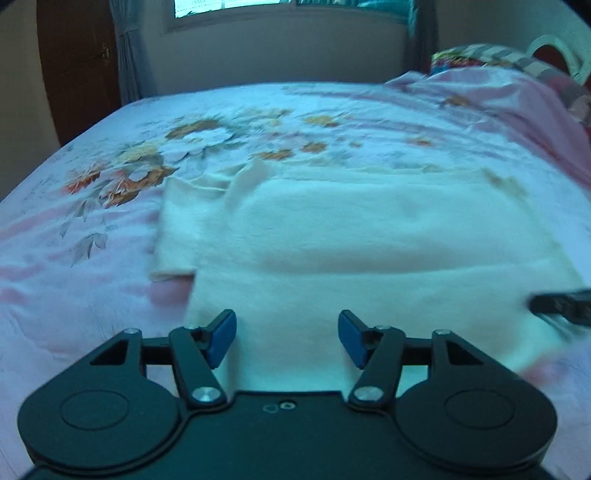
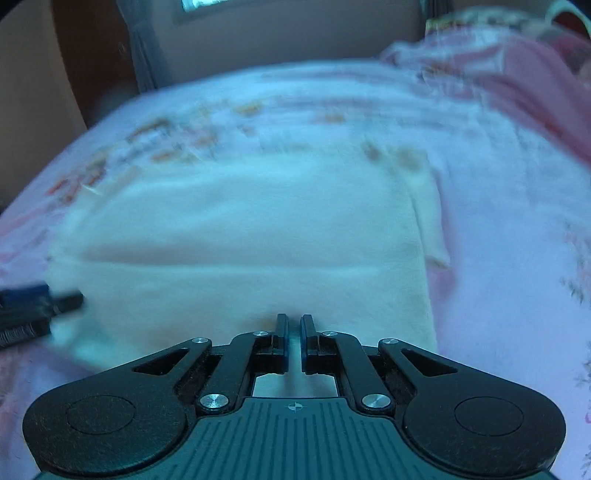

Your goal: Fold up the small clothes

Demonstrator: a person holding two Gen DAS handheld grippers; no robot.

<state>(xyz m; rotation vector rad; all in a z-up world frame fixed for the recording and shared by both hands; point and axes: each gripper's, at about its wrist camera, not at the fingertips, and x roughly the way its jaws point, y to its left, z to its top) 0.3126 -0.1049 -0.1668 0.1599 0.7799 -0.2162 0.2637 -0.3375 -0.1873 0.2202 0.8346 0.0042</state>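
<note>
A cream white garment [image 1: 362, 236] lies partly folded on the floral bedsheet [image 1: 92, 229], a sleeve sticking out at its left side. My left gripper [image 1: 287, 338] is open and empty above the garment's near edge. In the right wrist view the same garment [image 2: 251, 229] fills the middle. My right gripper [image 2: 294, 334] has its jaws almost together at the garment's near edge; whether cloth is pinched between them I cannot tell. Each gripper shows at the edge of the other's view: the right one [image 1: 561, 306], the left one [image 2: 29, 314].
A pink blanket [image 1: 517, 96] is heaped at the back right with a patterned pillow [image 1: 480, 55]. A wall with a window [image 1: 280, 7], a curtain and a brown door [image 1: 77, 62] stand beyond the bed. The right wrist view is motion-blurred.
</note>
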